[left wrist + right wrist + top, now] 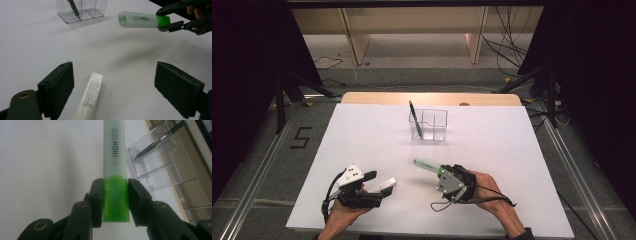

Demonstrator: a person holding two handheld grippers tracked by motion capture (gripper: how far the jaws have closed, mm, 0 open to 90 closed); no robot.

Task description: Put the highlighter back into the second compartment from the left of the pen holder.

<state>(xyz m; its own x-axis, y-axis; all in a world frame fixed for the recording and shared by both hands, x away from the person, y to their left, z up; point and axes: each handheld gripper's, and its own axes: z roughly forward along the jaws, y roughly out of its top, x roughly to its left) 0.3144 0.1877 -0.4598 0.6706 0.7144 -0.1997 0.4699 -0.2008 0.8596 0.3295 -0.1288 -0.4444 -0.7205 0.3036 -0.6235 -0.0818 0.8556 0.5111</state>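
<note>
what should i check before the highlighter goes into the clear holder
1. Grip: right tongs shut on the green end of the highlighter - ok.
2. Clearance: highlighter is lifted off the table in the left gripper view - ok.
3. Holder: upright at the far side, with a black pen leaning in its left part; the right part looks free - ok.
4. Path between highlighter and holder: bare table - ok.
5. Left tongs: open, on either side of a white tube, away from the path - ok.
6. Whether the highlighter fits the free part: cannot tell.
</note>
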